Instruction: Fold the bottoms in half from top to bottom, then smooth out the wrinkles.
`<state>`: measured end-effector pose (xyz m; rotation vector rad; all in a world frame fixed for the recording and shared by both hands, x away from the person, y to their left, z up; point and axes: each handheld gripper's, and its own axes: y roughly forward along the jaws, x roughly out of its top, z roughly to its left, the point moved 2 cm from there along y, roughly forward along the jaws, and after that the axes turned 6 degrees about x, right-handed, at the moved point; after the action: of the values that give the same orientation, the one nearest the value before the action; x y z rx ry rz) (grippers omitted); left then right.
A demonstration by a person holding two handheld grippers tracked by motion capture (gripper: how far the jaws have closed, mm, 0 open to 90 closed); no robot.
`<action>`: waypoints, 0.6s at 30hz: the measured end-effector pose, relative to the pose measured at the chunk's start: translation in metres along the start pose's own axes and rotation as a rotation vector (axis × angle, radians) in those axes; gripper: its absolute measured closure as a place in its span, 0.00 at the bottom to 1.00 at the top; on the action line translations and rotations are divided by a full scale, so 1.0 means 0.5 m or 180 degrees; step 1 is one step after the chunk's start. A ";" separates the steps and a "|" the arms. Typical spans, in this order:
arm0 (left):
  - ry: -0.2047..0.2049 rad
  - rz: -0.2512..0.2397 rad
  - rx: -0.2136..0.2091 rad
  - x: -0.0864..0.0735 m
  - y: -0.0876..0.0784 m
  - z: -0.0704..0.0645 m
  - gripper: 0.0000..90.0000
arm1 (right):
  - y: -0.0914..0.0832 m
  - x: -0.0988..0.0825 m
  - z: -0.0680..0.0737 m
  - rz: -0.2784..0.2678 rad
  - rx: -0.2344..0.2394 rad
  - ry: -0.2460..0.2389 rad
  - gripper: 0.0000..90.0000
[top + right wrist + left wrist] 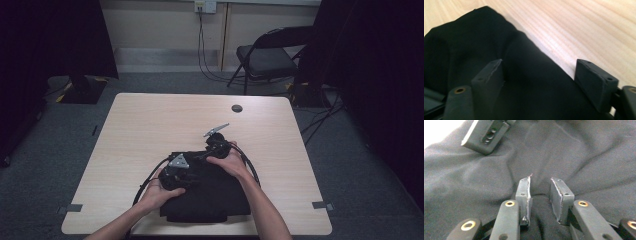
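Left gripper (540,195) first, since it's doing the grabbing: its jaws sit narrow with a small ridge of the black cloth (574,157) bunched up between them, though a slit of daylight shows between the pads (524,192) and I honestly can't tell if they're pressing the fabric or just straddling it; no earlier shot to compare. From above, that gripper (176,172) is down on the near-left part of the cloth (220,200), but hand and tool are one dark blob against dark fabric, so the jaw tips are lost there.

Right gripper (544,77) is spread wide; one jaw is over the cloth (469,45), the other hangs past its edge above bare wood, with the hem running between them and neither pad clamping it. In the high view it (216,142) sits at the cloth's far edge, grey plate tilted up, its fingers hidden under the hand.

Another gripper's jaw block also pokes into the top-left corner of the left gripper view, cut off by the frame.

Cloth itself lies folded-ish at the near middle of the table (150,120), its near hem right at the table's edge; folds and layers are basically unreadable, all black on black. Forearms are cut off at the bottom of the frame; cables loop out beside the cloth.

Further out: a small dark round cap (237,108) in the tabletop, a folding chair (267,55) behind, dim room edges swallowed by shadow.
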<state>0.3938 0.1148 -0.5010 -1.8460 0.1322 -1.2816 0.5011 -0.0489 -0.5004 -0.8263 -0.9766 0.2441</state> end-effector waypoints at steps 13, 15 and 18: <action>-0.0008 0.0031 0.0037 0.001 -0.001 -0.002 0.77 | -0.022 -0.022 -0.001 0.0025 0.0353 0.0090 0.54; 0.0002 0.0037 0.0048 0.001 -0.001 -0.003 0.77 | -0.024 -0.024 -0.001 0.0020 0.0381 0.0098 0.60; -0.0011 0.0036 0.0045 0.002 0.000 -0.003 0.78 | -0.031 -0.023 0.002 0.0014 0.0394 0.0086 0.74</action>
<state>0.3931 0.1137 -0.5002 -1.8328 0.1312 -1.2685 0.4913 -0.0650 -0.4965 -0.7170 -0.9252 0.2936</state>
